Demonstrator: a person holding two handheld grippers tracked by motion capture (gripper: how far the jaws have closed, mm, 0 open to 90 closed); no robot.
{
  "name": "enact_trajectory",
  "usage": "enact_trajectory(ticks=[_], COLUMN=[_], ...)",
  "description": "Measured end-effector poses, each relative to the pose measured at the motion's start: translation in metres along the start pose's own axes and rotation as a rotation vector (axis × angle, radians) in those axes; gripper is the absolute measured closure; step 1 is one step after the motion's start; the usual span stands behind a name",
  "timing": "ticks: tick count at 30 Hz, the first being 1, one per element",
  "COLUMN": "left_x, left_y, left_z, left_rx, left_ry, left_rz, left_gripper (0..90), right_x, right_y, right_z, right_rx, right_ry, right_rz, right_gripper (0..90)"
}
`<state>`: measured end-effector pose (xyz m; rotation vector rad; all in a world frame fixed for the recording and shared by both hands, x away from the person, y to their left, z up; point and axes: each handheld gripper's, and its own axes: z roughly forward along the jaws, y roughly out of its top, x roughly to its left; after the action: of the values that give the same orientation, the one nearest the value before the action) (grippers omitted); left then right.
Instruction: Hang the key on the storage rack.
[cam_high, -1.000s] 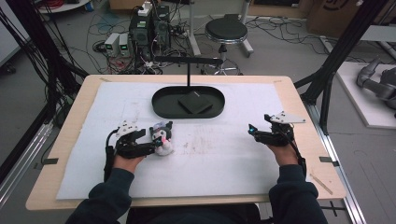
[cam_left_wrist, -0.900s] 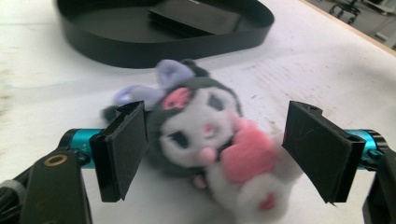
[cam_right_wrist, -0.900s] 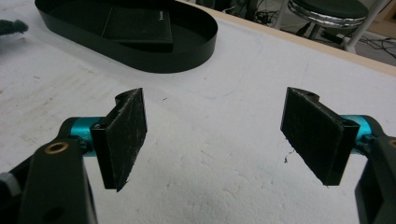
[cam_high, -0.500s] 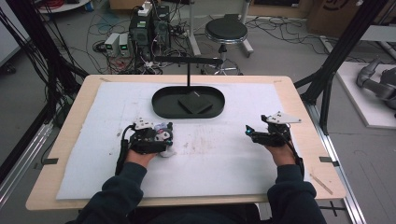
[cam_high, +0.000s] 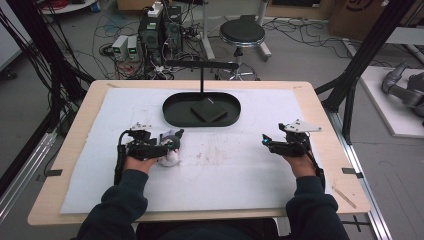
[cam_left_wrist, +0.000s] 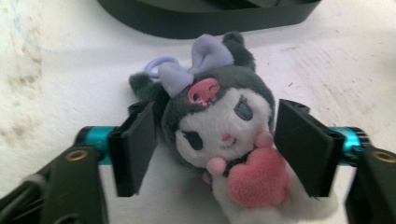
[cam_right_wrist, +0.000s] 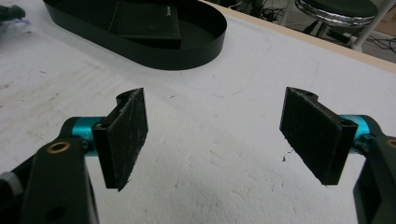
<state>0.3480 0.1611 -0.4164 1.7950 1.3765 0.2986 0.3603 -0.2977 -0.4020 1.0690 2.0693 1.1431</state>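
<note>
High view puts the white mat (cam_high: 240, 180) across most of the frame, with the black oval tray (cam_high: 172, 111) just above centre and a flat black case (cam_high: 209, 109) lying inside it. My right gripper (cam_high: 265, 141) rests right of centre on bare mat, jaws spread wide with nothing between them. My left gripper (cam_high: 172, 145) sits left of centre, at the plush toy (cam_high: 170, 158).

In the left gripper view the plush toy (cam_left_wrist: 219, 126) lies in the middle of the frame, face up, head between my two pads. The jaws have just been closing; the left pad (cam_left_wrist: 135, 144) looks to be touching the dark fur, while the right pad (cam_left_wrist: 303, 144) is at the cheek, and I cannot tell whether it presses yet.

I judge the toy light, soft and squashy, not fragile, its fur giving decent friction. The head is the firmest bulk, so that is where I'd squeeze, letting it compress. The pink heart (cam_left_wrist: 259, 179) and the lilac loop (cam_left_wrist: 156, 67) are too small or floppy for a steady hold.
</note>
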Motion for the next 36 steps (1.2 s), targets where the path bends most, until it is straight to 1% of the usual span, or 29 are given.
enact_trajectory(ticks=[2,4,6,8,9,10,11,13,15,17,18,19,21,23,25,26,27,29,31,32,36], left_x=[-0.005,-0.009,-0.010,-0.008,-0.008,-0.007,-0.006,-0.005,-0.005,-0.005,-0.004,-0.004,-0.004,-0.003,0.000,0.002,0.003,0.008,0.011,0.012,0.014], left_y=[0.000,-0.001,-0.004,-0.008,-0.009,-0.010,-0.010,-0.009,-0.006,-0.005,-0.003,-0.001,0.005,0.012,0.021,0.025,0.029,0.042,0.054,0.061,0.087], left_z=[0.006,0.013,0.020,0.026,0.027,0.025,0.024,0.023,0.022,0.020,0.018,0.016,0.008,-0.002,-0.013,-0.018,-0.021,-0.032,-0.040,-0.043,-0.051], left_rx=[0.017,0.039,0.063,0.110,0.102,0.098,0.100,0.109,0.118,0.103,0.089,0.067,0.018,-0.042,-0.071,-0.084,-0.097,-0.119,-0.136,-0.137,-0.143], left_ry=[0.000,0.032,0.047,0.054,0.048,0.043,0.023,-0.005,-0.030,-0.058,-0.065,-0.078,-0.104,-0.142,-0.165,-0.167,-0.166,-0.170,-0.175,-0.182,-0.185], left_rz=[0.000,0.009,0.003,0.012,0.022,0.037,0.045,0.088,0.157,0.203,0.217,0.236,0.288,0.334,0.370,0.383,0.386,0.389,0.391,0.396,0.401], left_gripper=[27.3,22.0,20.9,20.9,20.6,21.6,24.7,28.5,31.5,33.5,34.2,35.0,36.2,37.2,37.4,37.4,37.5,37.6,37.9,38.0,38.1], right_x=[0.000,0.001,0.001,0.001,0.001,0.001,0.001,0.000,0.000,0.001,0.001,0.001,0.001,0.001,0.002,0.002,0.002,0.002,0.002,0.003,0.003], right_y=[0.000,0.000,0.001,0.001,0.001,0.001,0.001,0.001,0.000,0.001,0.001,0.001,0.000,0.001,0.001,0.001,0.001,0.002,0.002,0.002,0.003], right_z=[0.000,0.000,0.000,0.000,0.000,0.000,0.000,0.000,0.001,0.001,0.001,0.001,0.000,0.000,-0.001,-0.001,-0.001,-0.001,-0.001,-0.001,0.000], right_rx=[0.000,0.001,-0.001,-0.001,0.002,0.001,-0.001,0.000,0.001,0.002,0.003,0.004,0.004,0.002,-0.002,-0.003,-0.003,-0.005,-0.008,-0.009,-0.013], right_ry=[-0.001,0.000,0.002,0.005,0.006,0.005,0.006,0.005,0.004,0.008,0.008,0.007,0.007,0.004,0.006,0.007,0.006,0.009,0.011,0.011,0.016], right_rz=[0.002,0.004,-0.001,-0.002,-0.002,-0.005,-0.003,0.000,-0.003,0.000,-0.002,0.000,-0.002,-0.005,-0.001,0.000,-0.002,-0.001,-0.005,-0.005,-0.005], right_gripper=[24.0,24.0,24.1,24.2,24.2,24.2,24.3,24.4,24.4,24.7,24.8,24.8,24.8,24.8,24.9,24.9,24.9,24.9,25.0,25.0,25.0])
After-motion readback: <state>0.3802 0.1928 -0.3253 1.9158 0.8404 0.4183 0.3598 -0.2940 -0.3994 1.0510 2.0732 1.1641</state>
